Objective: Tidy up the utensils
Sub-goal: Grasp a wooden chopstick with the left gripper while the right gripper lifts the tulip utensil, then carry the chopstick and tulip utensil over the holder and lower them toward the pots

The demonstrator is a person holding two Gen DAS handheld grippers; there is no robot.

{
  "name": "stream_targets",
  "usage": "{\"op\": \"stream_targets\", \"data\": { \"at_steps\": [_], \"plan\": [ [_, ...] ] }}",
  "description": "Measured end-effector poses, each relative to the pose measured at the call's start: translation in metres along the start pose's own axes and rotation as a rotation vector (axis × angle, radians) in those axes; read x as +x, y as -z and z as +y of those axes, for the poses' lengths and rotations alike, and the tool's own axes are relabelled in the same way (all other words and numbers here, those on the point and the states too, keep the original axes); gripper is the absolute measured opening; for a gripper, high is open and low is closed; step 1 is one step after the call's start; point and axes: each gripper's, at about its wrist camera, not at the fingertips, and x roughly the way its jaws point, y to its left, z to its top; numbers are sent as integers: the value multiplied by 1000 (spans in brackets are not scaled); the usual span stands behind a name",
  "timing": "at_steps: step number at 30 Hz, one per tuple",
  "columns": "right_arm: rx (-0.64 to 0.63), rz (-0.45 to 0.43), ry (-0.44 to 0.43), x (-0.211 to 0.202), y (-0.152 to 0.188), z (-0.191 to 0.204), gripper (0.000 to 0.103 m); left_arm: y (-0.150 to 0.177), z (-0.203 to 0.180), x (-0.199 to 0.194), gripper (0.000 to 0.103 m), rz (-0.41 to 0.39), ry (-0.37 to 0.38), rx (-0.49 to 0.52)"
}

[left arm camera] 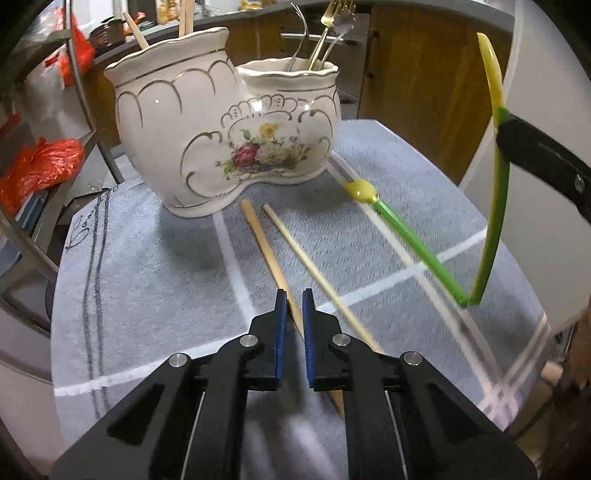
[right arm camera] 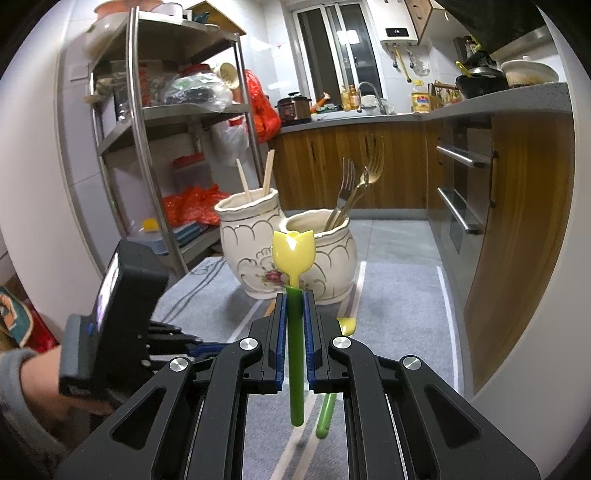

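From the left wrist view, the left tongs hover low over the grey cloth-covered surface, their blue pads apart with nothing between them: released. Directly below and ahead lie two wooden chopsticks, side by side and pointing toward the ceramic holder, which stands near the far edge of the cloth. The holder's left pot already carries wooden sticks, its right pot several forks. To the right, a green-stemmed tulip spoon lies on the cloth, while a second tulip spoon hangs upright in the right tongs, its lower tip close to the lying spoon's end.

From the right wrist view, the right tongs are clenched on the held spoon's green stem, the yellow tulip bowl pointing up in front of the holder. The other spoon lies partly hidden beneath the tongs.

The spoons look like light, stiff plastic, smooth enough to swivel in a pinch; a grip on the stem near the bowl should steady it. The chopsticks are thin, light and likely to roll, so a hold mid-length seems best. The ceramic holder is likely heavy and breakable, so utensils should go in gently.
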Motion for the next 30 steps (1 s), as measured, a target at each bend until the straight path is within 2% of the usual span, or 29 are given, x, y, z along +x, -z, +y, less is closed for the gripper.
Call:
{"op": "stream_targets", "data": {
  "at_steps": [7, 9, 11, 14, 16, 18, 19, 23, 28, 30],
  "plan": [
    [-8, 10, -1, 2, 1, 4, 10, 12, 13, -12, 7, 72, -3, 113],
    [-11, 12, -1, 3, 1, 6, 10, 16, 15, -13, 8, 66, -6, 104],
    [-11, 15, 0, 6, 1, 7, 10, 17, 17, -12, 17, 46, -6, 72],
    [-18, 22, 2, 9, 2, 9, 10, 16, 21, -8, 24, 8, -22, 32],
    [-24, 25, 4, 11, 3, 11, 10, 15, 20, -6, 24, -11, -20, 16],
    [-24, 22, 5, 11, 3, 12, 10, 15, 18, -5, 17, -30, -16, 25],
    [-23, 20, 5, 12, 3, 12, 10, 16, 17, -6, 7, -35, -10, 35],
    [-24, 1, 9, 11, 3, 13, 10, 17, 18, -7, 6, -46, 4, 63],
    [-25, -33, 19, 7, 1, 13, 10, 23, 22, -28, 6, -135, 59, 108],
    [-23, -42, 28, 8, 1, 13, 10, 26, 24, -37, 6, -172, 55, 121]
  ]
}}
